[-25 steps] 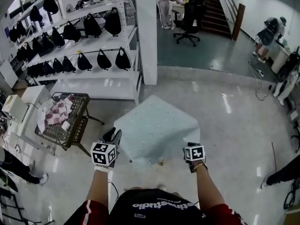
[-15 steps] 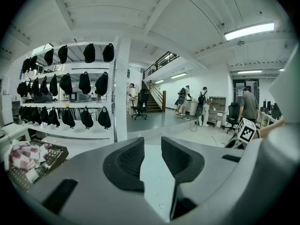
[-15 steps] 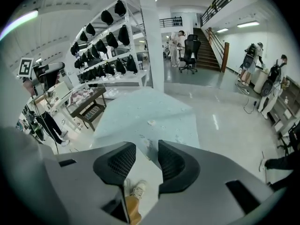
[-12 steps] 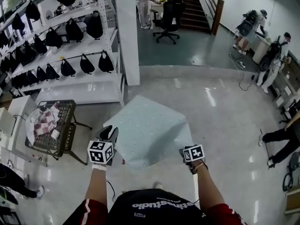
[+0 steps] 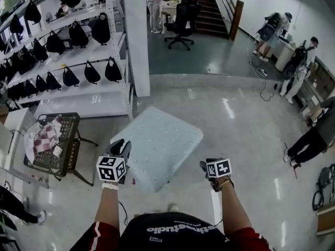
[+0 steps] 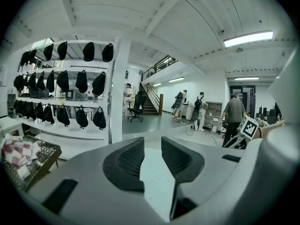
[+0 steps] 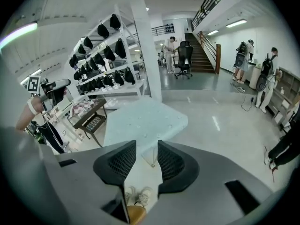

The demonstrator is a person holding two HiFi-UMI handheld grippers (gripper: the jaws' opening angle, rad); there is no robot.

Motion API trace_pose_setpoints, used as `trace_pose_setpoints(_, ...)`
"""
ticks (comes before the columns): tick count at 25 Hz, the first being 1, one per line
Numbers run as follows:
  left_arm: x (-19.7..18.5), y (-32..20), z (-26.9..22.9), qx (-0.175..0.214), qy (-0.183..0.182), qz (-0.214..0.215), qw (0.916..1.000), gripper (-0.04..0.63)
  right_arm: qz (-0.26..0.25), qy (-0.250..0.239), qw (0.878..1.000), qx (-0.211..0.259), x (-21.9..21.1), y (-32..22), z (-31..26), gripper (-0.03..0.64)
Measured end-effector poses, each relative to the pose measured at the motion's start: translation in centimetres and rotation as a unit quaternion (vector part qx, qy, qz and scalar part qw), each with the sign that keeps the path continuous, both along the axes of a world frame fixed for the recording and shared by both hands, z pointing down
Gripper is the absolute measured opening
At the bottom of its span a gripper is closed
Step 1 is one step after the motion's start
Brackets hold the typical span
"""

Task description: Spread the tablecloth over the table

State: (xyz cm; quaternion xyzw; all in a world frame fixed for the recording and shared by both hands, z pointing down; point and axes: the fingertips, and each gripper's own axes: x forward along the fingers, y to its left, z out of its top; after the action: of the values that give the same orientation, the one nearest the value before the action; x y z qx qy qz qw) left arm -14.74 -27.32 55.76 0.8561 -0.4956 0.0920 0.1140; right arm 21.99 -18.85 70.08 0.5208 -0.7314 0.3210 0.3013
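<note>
Tablecloth (image 5: 162, 140) settled flat; left hand-held gripper (image 6: 152, 146) open, right hand-held gripper (image 7: 146, 149) just opened, empty.

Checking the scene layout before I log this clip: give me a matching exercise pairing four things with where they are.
1. pale blue dotted tablecloth
2. black wheeled office chair
3. red-and-white checked cloth
4. black fabric bags

A. in the dark wire basket
B. on the white shelving
C. near the staircase
D. spread out flat, out on the grey floor

Pairs: 1-D, 2-C, 3-A, 4-B
</note>
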Motion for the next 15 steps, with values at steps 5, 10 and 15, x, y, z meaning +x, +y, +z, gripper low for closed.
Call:
trace_pose_setpoints(5,-0.6,0.1,-0.8,0.005,0.009,-0.010,0.9999,0.124,-0.014,-0.012,0.999,0.039,-1.9,-1.5,-2.5,0.166)
trace_pose_setpoints(10,-0.9,-0.2,-1.8,0.016,0.013,-0.016,0.9997,0.124,-0.019,-0.031,0.994,0.108,-3.7,-3.6,-6.8,0.164)
trace_pose_setpoints(15,-0.8,-0.9,-3.5,0.031,0.010,-0.016,0.9993,0.124,-0.008,-0.041,0.986,0.164,-3.8,-5.0,-10.3,0.163)
